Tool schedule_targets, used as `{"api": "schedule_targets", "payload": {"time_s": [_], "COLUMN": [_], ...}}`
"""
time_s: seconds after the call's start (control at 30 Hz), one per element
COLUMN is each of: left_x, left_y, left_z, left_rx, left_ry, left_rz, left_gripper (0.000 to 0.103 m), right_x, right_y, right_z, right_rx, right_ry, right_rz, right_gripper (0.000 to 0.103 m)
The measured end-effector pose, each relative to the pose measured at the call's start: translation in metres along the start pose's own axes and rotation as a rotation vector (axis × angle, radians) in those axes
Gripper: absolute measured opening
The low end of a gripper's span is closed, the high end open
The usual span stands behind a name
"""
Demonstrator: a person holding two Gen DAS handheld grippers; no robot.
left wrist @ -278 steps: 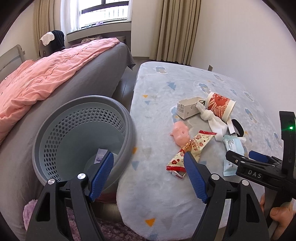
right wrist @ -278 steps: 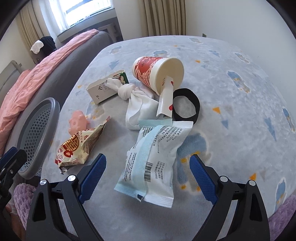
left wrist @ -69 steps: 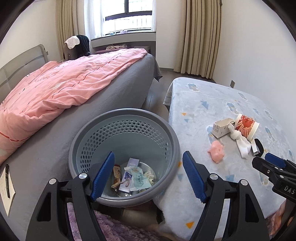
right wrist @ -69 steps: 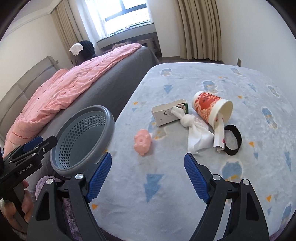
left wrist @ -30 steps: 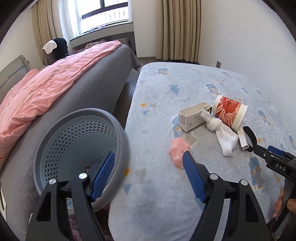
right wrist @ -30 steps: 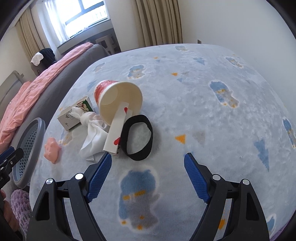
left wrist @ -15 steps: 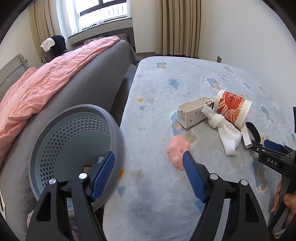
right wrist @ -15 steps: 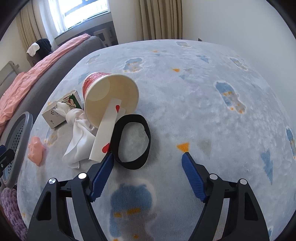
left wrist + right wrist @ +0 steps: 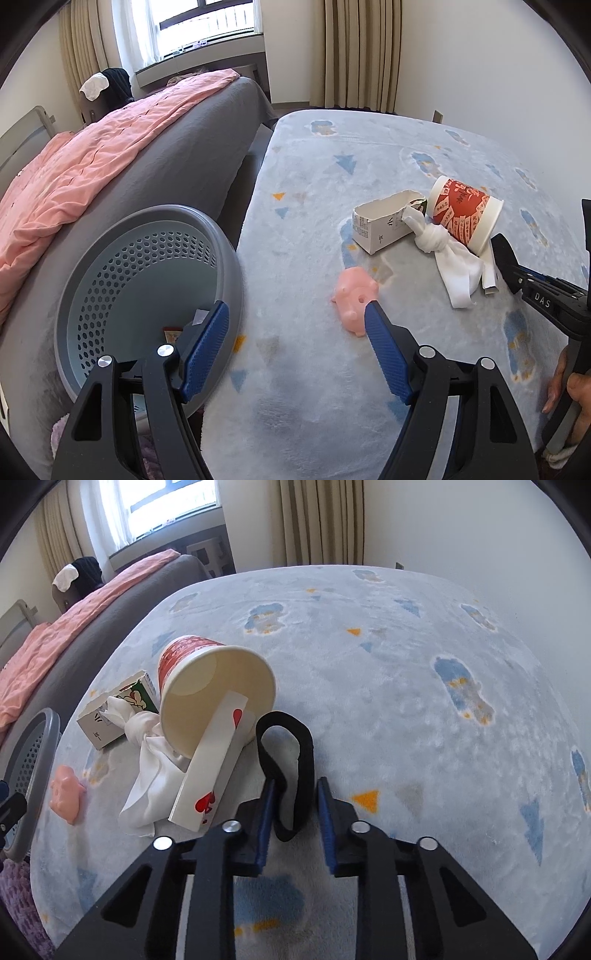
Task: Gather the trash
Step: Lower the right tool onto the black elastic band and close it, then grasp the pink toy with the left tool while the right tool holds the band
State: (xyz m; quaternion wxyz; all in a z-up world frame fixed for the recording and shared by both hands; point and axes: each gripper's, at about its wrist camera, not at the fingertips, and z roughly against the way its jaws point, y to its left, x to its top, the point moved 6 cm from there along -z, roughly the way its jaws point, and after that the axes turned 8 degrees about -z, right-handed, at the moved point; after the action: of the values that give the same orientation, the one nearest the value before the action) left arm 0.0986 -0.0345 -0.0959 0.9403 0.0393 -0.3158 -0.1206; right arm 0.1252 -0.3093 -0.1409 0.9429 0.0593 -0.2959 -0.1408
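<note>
My right gripper (image 9: 294, 788) is shut on a black elastic band (image 9: 287, 738), squeezing it narrow on the light blue blanket (image 9: 388, 686). Beside it lie a red paper cup (image 9: 207, 690) on its side, a white card strip with red hearts (image 9: 214, 771), a knotted white cloth (image 9: 147, 775), a small open carton (image 9: 107, 716) and a pink pig toy (image 9: 66, 797). My left gripper (image 9: 295, 325) is open and empty, low between the grey basket (image 9: 147, 280) and the pink pig toy (image 9: 354, 299). The cup (image 9: 463, 218) and carton (image 9: 384, 225) show farther right.
The grey basket holds some wrappers (image 9: 173, 332) at its bottom and stands between the blanket-covered surface and a grey bed with a pink duvet (image 9: 92, 166). A purple rug (image 9: 18, 915) lies below. White wall and curtains (image 9: 358, 55) stand behind.
My right gripper has moved forward to the black band and closed on it, pinching the loop narrow. My left gripper has stayed open near the basket and shifted only slightly.
</note>
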Motion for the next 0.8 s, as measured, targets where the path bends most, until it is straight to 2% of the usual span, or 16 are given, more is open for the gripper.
{"api": "schedule_targets", "payload": {"time_s": [0.1, 0.53, 0.8], "left_x": [-0.001, -0.006, -0.011], "left_y": [-0.003, -0.017, -0.022], "left_z": [0.0, 0.007, -0.011], "left_rx": [-0.008, -0.054, -0.071], "left_ry": [-0.002, -0.021, 0.012], "left_rz": [-0.005, -0.037, -0.037], "left_gripper": [0.073, 0.073, 0.073], "right_x": [-0.004, -0.036, -0.042], "right_y": [-0.007, -0.042, -0.033], "right_z": [0.008, 0.058, 0.067], "right_rx": [0.007, 0.009, 0.04], "right_ry": [0.0, -0.019, -0.018], "right_rz": [-0.024, -0.096, -0.096], "right_gripper": [0.009, 0.009, 0.009]}}
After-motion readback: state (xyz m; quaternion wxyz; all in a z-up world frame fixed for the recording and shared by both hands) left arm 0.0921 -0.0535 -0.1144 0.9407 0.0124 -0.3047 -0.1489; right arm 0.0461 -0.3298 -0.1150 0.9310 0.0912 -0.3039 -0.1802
